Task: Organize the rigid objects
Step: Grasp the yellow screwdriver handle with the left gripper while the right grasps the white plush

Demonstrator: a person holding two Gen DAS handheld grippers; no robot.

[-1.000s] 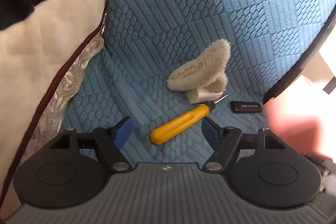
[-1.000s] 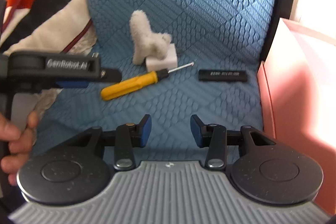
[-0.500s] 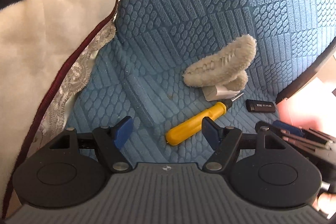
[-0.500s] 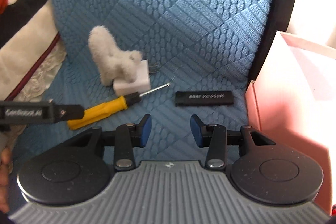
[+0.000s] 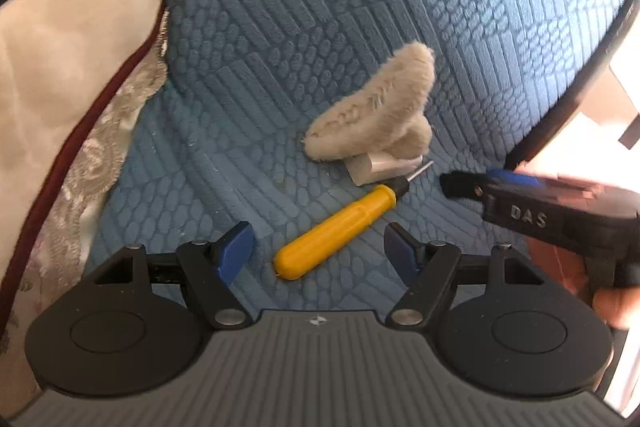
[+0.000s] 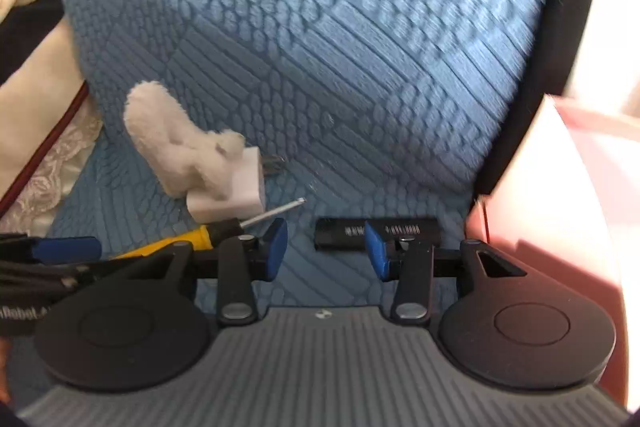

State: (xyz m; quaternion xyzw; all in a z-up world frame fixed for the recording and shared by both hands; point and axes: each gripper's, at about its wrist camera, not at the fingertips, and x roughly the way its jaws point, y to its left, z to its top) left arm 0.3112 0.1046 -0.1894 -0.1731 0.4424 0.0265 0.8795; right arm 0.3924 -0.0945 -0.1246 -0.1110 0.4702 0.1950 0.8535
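Note:
A yellow-handled screwdriver (image 5: 336, 227) lies on the blue textured seat, just ahead of my open, empty left gripper (image 5: 318, 253); it also shows in the right wrist view (image 6: 192, 235). A small black rectangular stick (image 6: 340, 231) lies to its right, directly in front of my open right gripper (image 6: 326, 247), partly hidden by the right fingertip. In the left wrist view the right gripper covers most of the stick (image 5: 456, 183). A white block with a fluffy beige cover (image 5: 380, 119) sits behind the screwdriver tip.
A pink box (image 6: 560, 207) stands at the seat's right edge. A cream blanket with lace trim (image 5: 72, 107) lies on the left. The blue seat back (image 6: 320, 27) rises behind the objects.
My right gripper has moved forward and down to the black stick. My left gripper has come closer over the screwdriver. The objects have not moved.

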